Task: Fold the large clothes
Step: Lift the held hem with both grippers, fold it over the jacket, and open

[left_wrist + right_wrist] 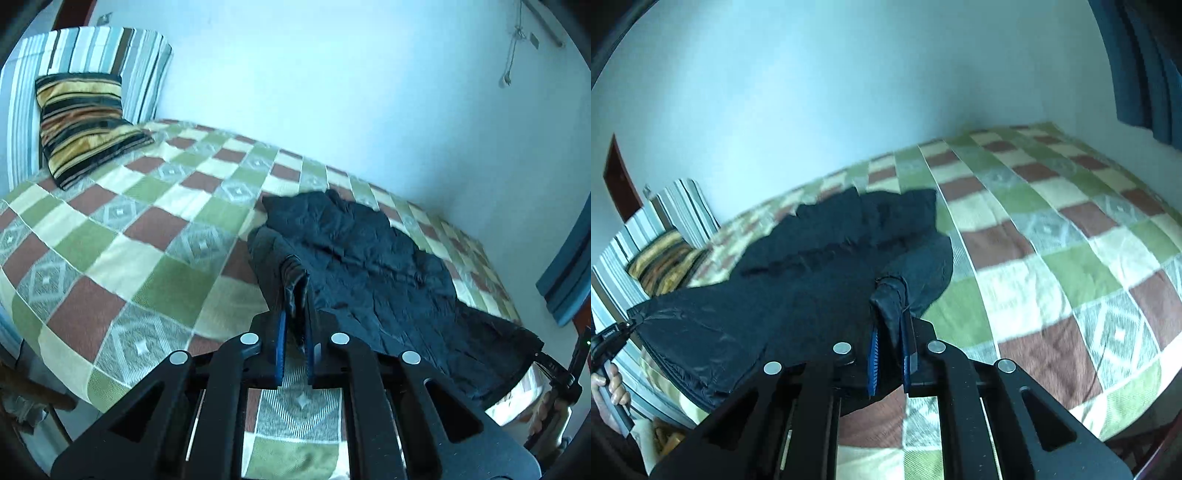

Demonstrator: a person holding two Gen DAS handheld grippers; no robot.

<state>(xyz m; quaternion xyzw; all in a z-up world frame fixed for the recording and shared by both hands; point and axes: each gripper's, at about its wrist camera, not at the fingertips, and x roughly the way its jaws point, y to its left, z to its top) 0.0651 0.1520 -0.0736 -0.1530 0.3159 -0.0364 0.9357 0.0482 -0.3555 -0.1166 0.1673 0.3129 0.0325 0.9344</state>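
Note:
A large black garment (373, 254) lies stretched over the checked bedspread (122, 236). My left gripper (295, 321) is shut on one near corner of it, a bunch of fabric standing up between the blue pads. My right gripper (892, 328) is shut on the other near corner of the same black garment (812, 266). The right gripper also shows at the far right of the left wrist view (554, 369), and the left gripper at the far left of the right wrist view (613, 336). The near hem hangs lifted between the two grippers; the far part rests on the bed.
A gold and black striped cushion (85, 125) leans on a blue striped bolster (74, 51) at the head of the bed. A pale wall (332, 74) runs along the far side. A blue curtain (1145, 66) hangs at the foot end.

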